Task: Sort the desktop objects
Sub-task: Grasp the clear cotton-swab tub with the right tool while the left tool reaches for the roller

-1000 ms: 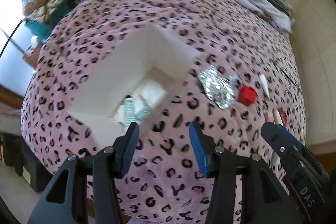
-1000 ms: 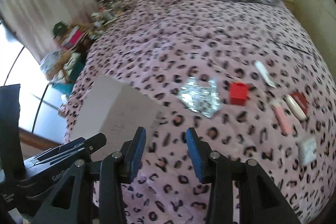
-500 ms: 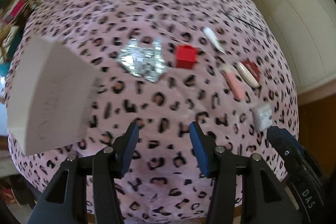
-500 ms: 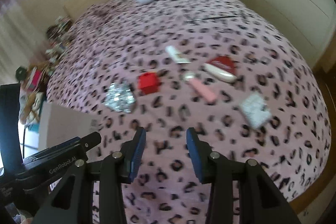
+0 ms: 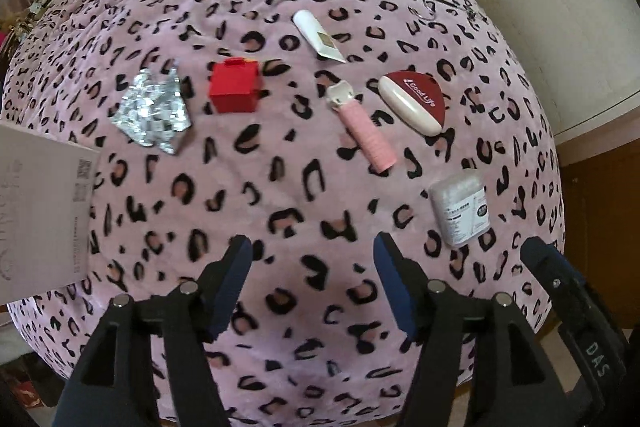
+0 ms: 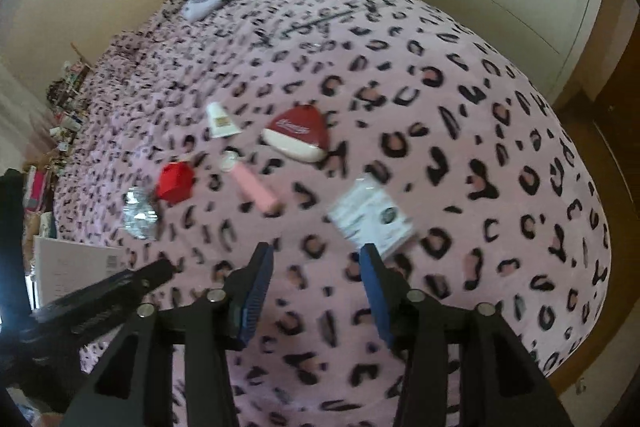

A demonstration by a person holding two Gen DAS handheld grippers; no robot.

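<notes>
Six small things lie in a loose row on the leopard-print blanket [image 5: 304,187]: foil packet [image 5: 154,117], red box [image 5: 235,85], white tube [image 5: 318,35], pink stick [image 5: 366,129], red-and-cream case [image 5: 414,103] and, nearest my right claw, a white packet [image 6: 370,217]. I judge I'm between picks, choosing targets. My left claw [image 5: 312,287] and right claw [image 6: 316,291] are both spreading, nothing between the pads (a good sign). Next: drop over one item squarely. The white carton [image 5: 40,211] waits at left; nothing blocks the way.
</notes>
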